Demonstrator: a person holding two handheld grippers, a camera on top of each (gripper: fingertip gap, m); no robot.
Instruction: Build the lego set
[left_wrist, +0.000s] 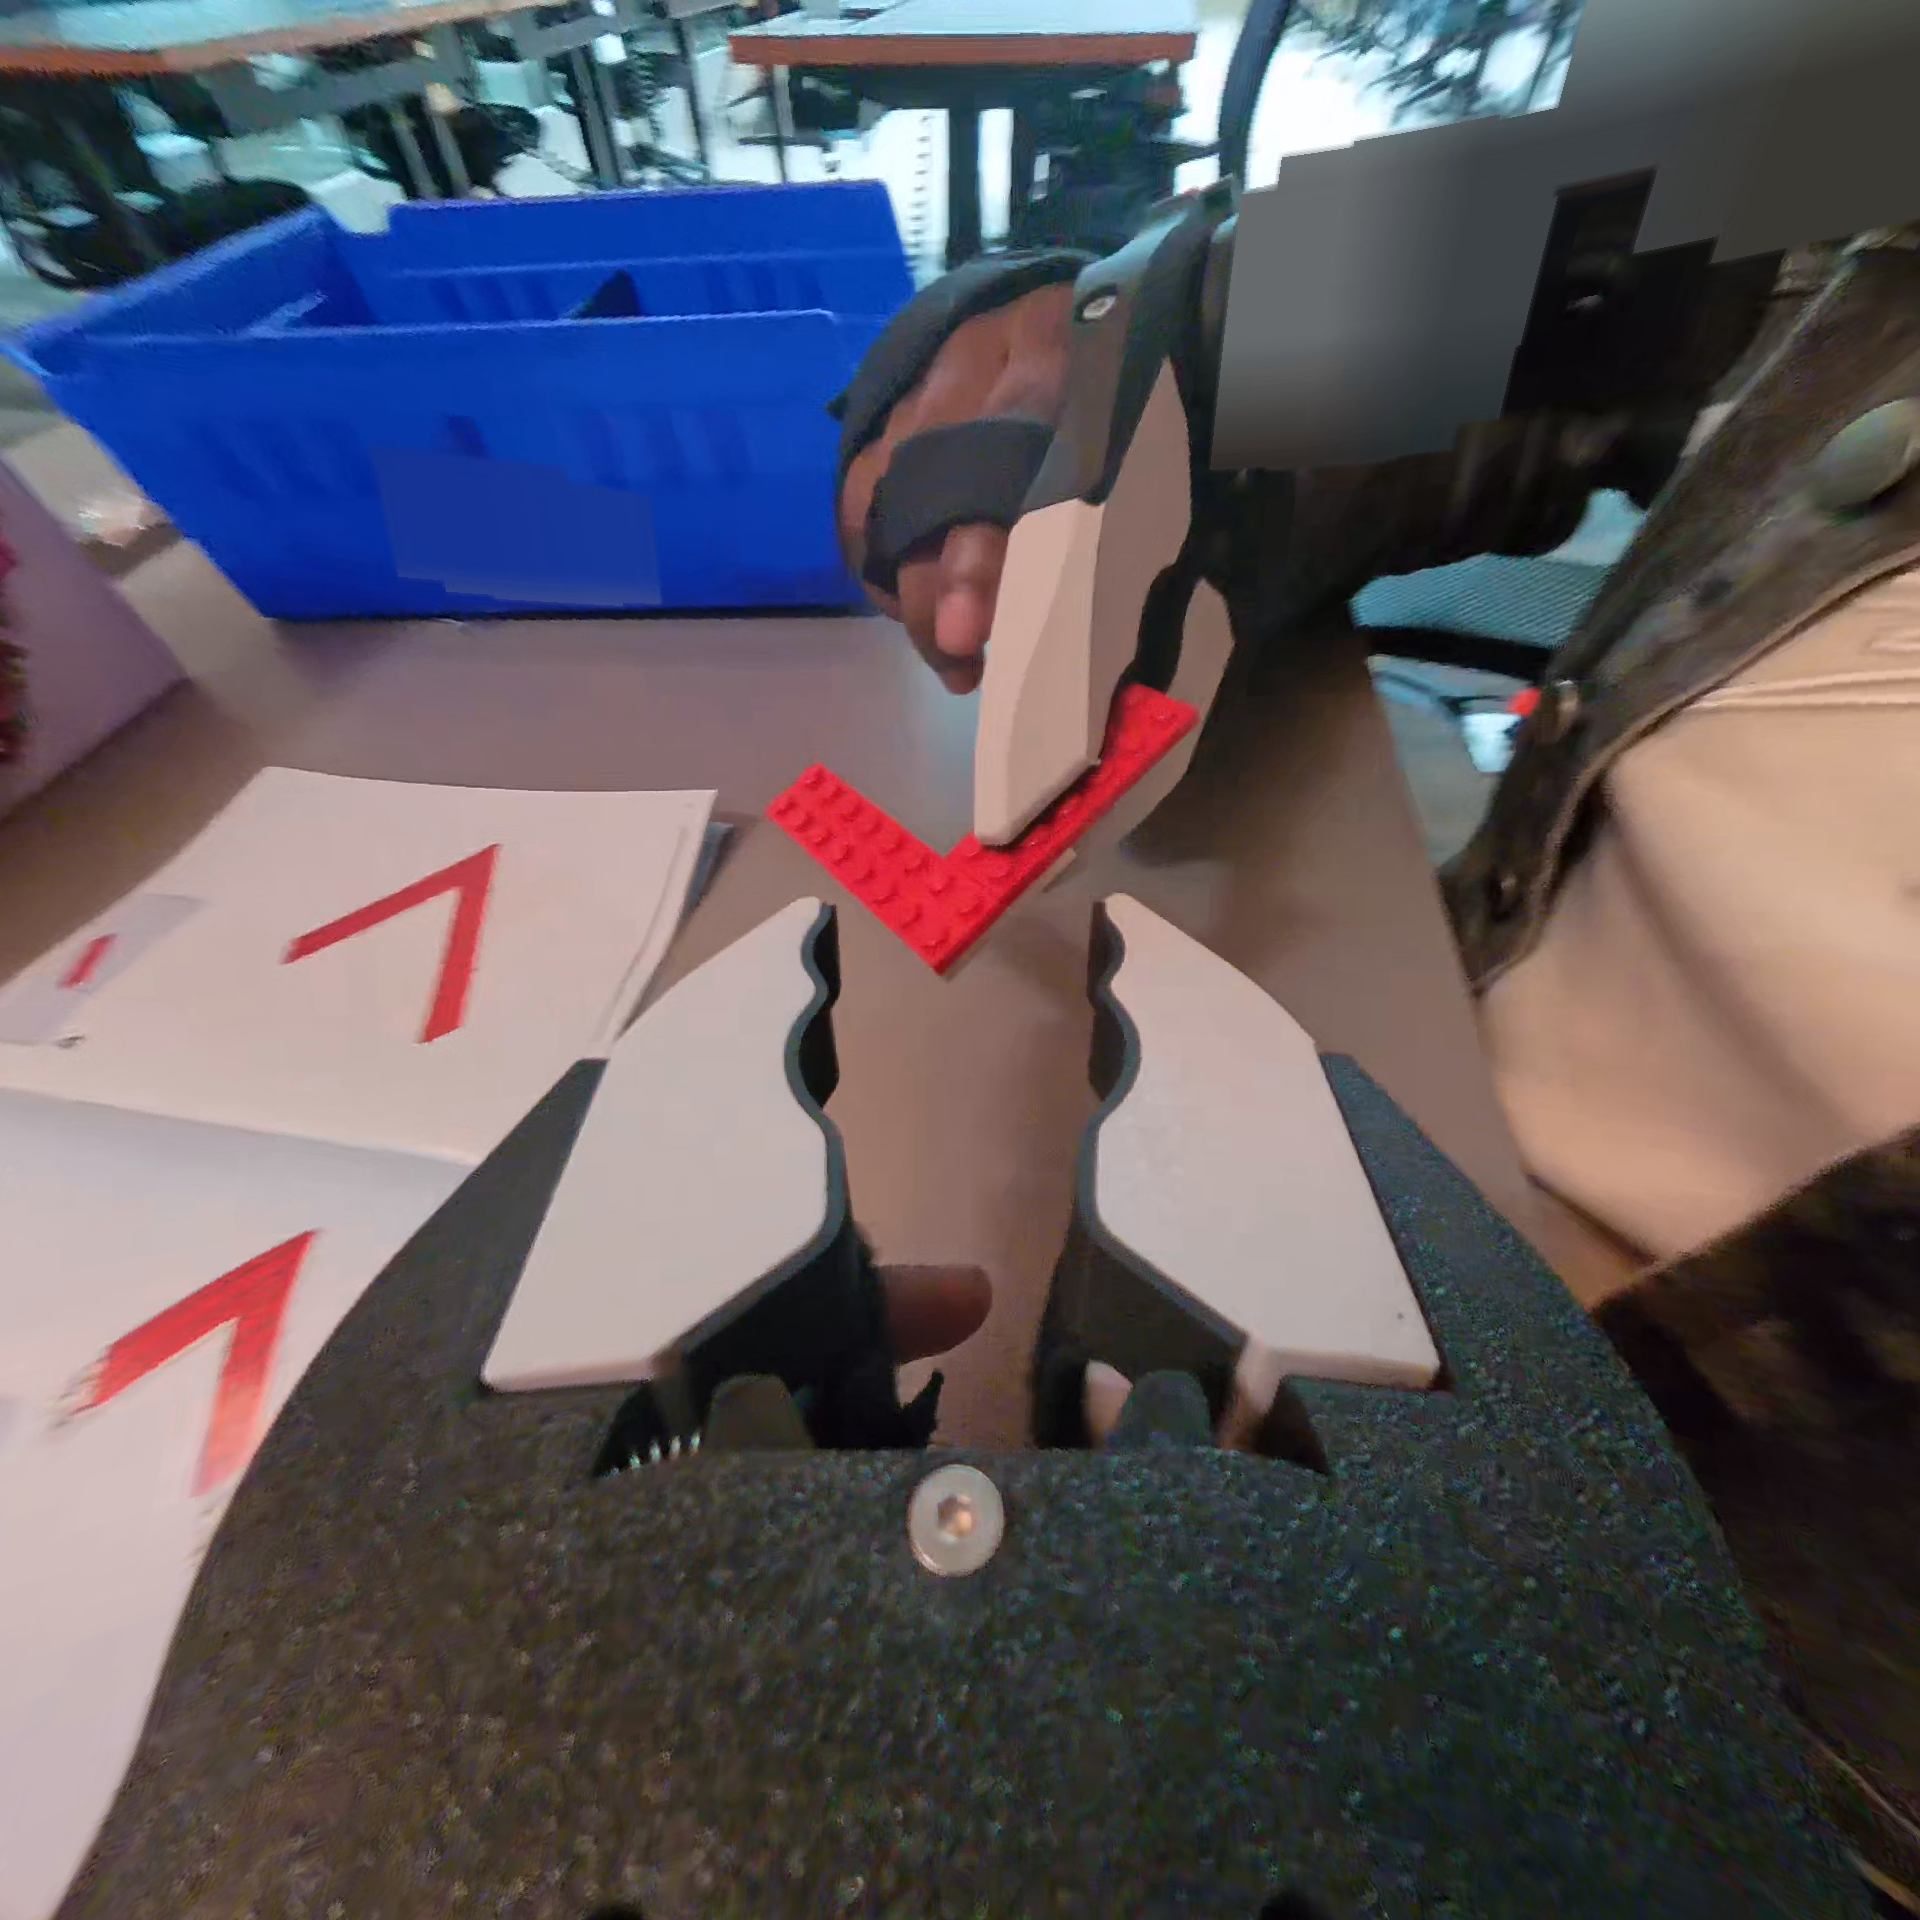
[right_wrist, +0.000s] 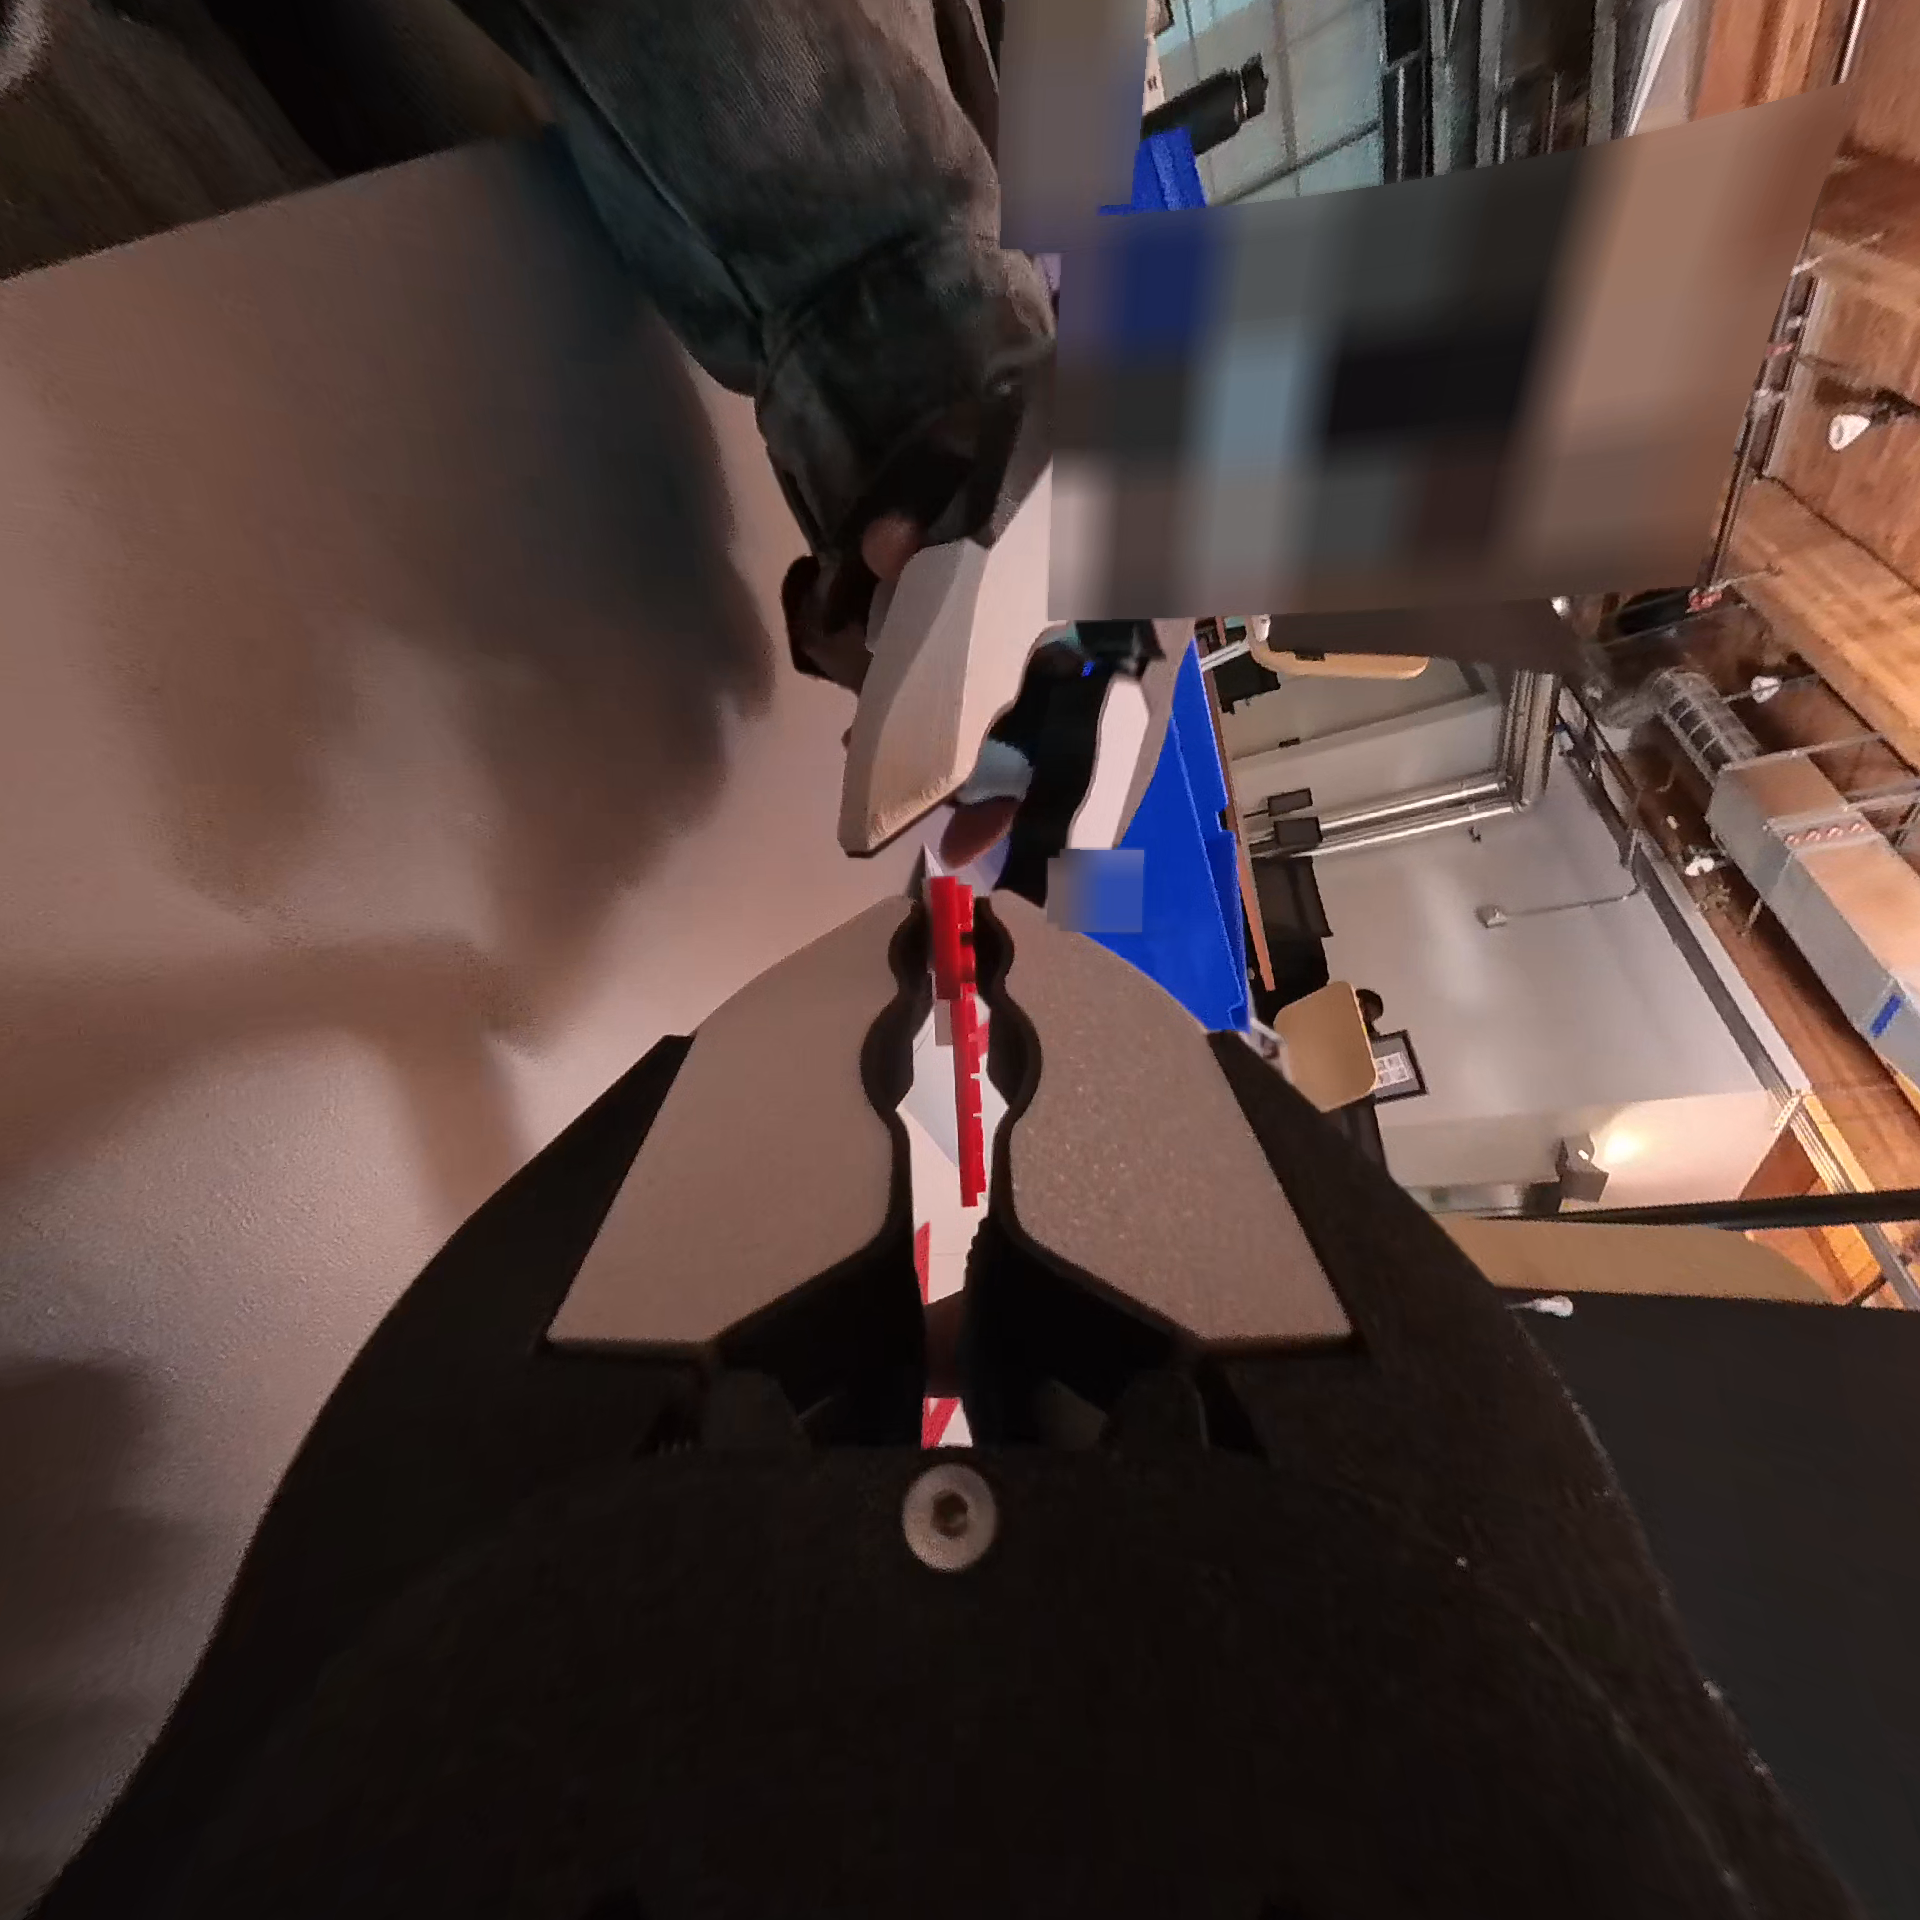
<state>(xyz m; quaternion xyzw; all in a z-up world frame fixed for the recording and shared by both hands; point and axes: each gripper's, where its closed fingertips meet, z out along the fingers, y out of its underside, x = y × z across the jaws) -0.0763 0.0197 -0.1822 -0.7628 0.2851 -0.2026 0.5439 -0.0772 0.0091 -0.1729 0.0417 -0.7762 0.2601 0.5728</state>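
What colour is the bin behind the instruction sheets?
Blue bin, clearest in the left wrist view.

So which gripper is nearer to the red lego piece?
Right. The right gripper is shut on the red lego piece; the left gripper is open just short of it, not touching.

The right gripper (right_wrist: 954, 914) is closed edge-on around the red lego plate (right_wrist: 958, 1029); the left gripper (right_wrist: 977, 790) hovers just beyond its tips, a blue bin (right_wrist: 1184, 831) behind.
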